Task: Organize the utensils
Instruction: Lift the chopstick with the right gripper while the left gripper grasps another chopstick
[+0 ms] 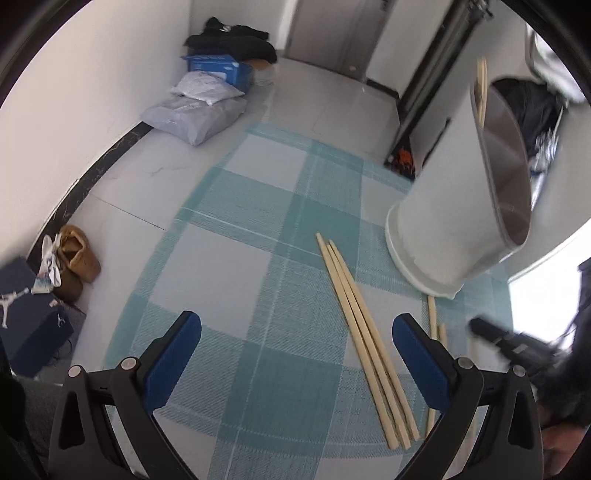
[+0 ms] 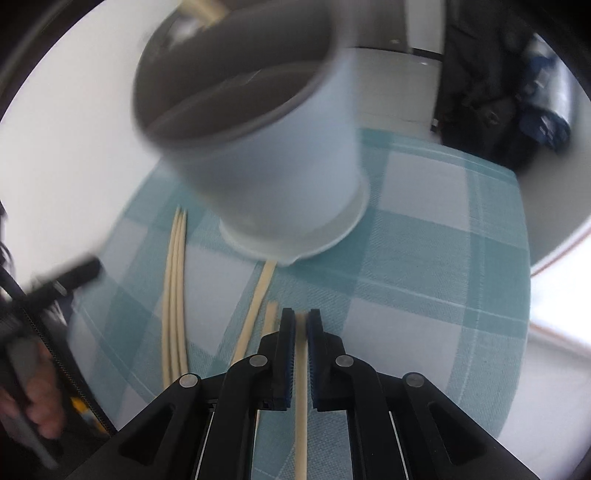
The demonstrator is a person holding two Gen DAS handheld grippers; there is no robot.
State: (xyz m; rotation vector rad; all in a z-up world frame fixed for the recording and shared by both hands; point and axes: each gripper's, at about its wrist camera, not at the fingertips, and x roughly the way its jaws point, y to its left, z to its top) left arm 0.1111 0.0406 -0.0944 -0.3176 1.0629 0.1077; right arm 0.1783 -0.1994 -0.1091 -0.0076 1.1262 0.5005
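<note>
Chopsticks are the job here. One chopstick (image 2: pixel 302 387) is pinched between the right gripper (image 2: pixel 301 321) fingers, running lengthwise through them with its tip showing just past the pads; gripped along its length like that, it looks ready to be lifted and dropped end-first into the holder (image 2: pixel 288 173). That white holder stands on the checked cloth (image 2: pixel 424 258) just ahead of the right gripper, and a few sticks (image 2: pixel 201 9) already poke out above its far rim, so the sorting is judged to be partly done.

Three chopsticks (image 1: pixel 365 339) lie side by side on the cloth, touching one another, left of the holder in the right view. Two more (image 2: pixel 258 306) lie loose between that bundle and the gripped one, the longer with its far end at the holder's base.

The left gripper (image 1: pixel 297 334) hangs over the cloth with its blue fingers spread wide and nothing between them; the trio lies just inside its right finger, probably the next pick. The cloth covers a round table (image 2: pixel 74 155), with floor beyond.
</note>
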